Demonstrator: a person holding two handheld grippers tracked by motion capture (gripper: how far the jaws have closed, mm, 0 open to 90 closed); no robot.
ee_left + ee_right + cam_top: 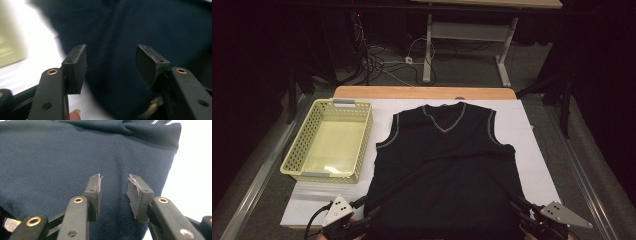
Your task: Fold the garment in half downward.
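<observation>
One dark V-neck vest (444,165) is spread flat on the white-covered bench (537,165), beside one empty yellow basket (302,150). Two tools are seen at its hem corners: the left tool (111,63) and the right tool (113,192) are both released, nothing gripped.

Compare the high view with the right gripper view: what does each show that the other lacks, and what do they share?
High view alone: the yellow basket to the left of the vest, the vest's grey-trimmed V-neck, the white table cover, and the left hand-held gripper at the near hem.

Right gripper view alone: the right hand-held gripper's jaws close up, standing apart, with frayed pads and the fabric's knit.

Both: the dark vest lying flat, and the right hand-held gripper at its near right corner.
</observation>
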